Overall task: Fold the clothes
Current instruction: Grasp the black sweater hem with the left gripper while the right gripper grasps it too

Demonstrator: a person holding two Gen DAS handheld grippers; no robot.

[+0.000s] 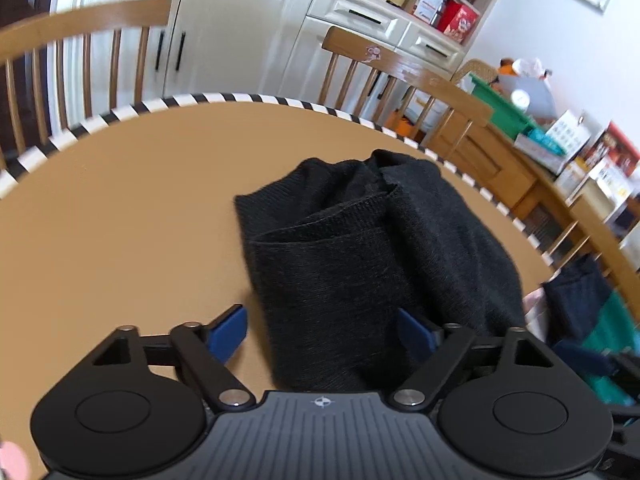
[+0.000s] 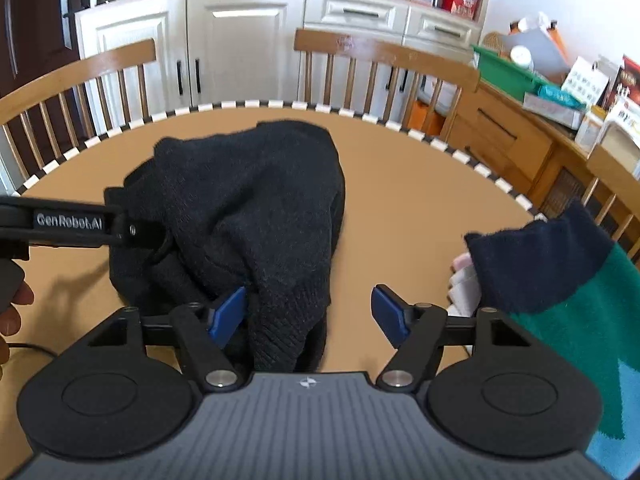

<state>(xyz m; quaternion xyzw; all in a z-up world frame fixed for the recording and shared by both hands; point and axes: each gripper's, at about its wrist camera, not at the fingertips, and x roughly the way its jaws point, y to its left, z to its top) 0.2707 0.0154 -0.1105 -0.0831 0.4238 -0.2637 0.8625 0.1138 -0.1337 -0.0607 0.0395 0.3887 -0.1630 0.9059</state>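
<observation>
Both claws tilt down over the black sweater (image 1: 380,264) on the desk (image 1: 140,200); left claw (image 1: 322,328) and right claw (image 2: 308,312) straddle folds, pads apart

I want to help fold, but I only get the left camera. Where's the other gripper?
Observer: The right gripper is at the sweater's near edge, with a fold of knit between its open jaws.
Operator: What's the blurry green thing on my right?
Observer: A green and navy garment, lying apart from the sweater.
Operator: Can you see my gripper?
Observer: Yes, the left gripper shows side-on, with its tip at the sweater's left side.
</observation>
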